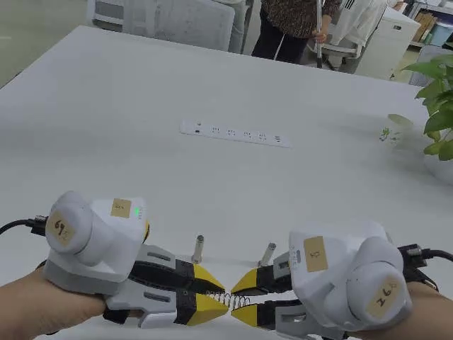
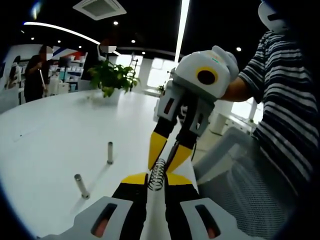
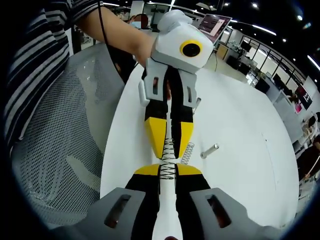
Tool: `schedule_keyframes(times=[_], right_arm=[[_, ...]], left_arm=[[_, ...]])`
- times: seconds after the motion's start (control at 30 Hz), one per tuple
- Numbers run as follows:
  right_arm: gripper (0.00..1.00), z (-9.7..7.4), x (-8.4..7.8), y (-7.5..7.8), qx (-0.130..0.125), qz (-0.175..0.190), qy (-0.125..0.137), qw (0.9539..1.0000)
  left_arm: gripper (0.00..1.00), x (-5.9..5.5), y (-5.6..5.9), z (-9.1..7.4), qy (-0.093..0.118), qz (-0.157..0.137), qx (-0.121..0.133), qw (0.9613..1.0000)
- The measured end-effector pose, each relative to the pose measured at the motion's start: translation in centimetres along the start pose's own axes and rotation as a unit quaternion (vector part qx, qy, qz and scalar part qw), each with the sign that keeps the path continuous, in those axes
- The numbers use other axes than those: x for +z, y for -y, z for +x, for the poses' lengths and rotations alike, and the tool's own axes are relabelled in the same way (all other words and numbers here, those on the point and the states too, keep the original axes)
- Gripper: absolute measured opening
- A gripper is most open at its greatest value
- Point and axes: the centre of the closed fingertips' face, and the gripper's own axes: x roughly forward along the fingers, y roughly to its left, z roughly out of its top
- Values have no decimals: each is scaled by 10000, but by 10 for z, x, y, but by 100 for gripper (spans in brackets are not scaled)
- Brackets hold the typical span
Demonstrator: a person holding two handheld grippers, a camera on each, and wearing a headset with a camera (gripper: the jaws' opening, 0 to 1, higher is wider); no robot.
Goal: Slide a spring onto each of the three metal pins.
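My two grippers meet tip to tip low in the head view, the left gripper (image 1: 218, 299) facing the right gripper (image 1: 242, 300). A small coil spring (image 1: 231, 300) bridges their yellow tips. In the left gripper view the spring (image 2: 158, 172) sits between my left jaws, which are shut on it. A thin dark pin (image 2: 173, 150) runs from it up into the shut right gripper (image 2: 162, 165). Two metal pins (image 1: 197, 248) (image 1: 267, 253) stand on the white table just beyond the tips. A second spring (image 3: 187, 152) lies on the table beside a pin (image 3: 210, 150).
A white power strip (image 1: 235, 133) lies mid-table. A leafy plant (image 1: 439, 106) stands at the right edge. A mesh chair (image 3: 65, 150) sits by the table's near edge, and people stand beyond the far edge.
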Motion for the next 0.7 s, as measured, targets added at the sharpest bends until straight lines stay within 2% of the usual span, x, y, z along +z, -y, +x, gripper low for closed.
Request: schedule_keyframes(times=[0.43, 0.57, 0.63, 0.7], right_arm=[[8, 1, -3, -2, 34, 20, 10, 10000], [8, 1, -3, -3, 56, 196, 75, 9998], [9, 1, -3, -3, 100, 488, 150, 9986], [12, 1, -7, -3, 127, 506, 133, 9985]], left_arm=[[3, -2, 2, 2, 30, 139, -119, 9998], [2, -2, 3, 2, 12, 124, -192, 9997], [2, -3, 4, 3, 3, 137, -227, 9996], [2, -3, 5, 3, 3, 131, -235, 9996]])
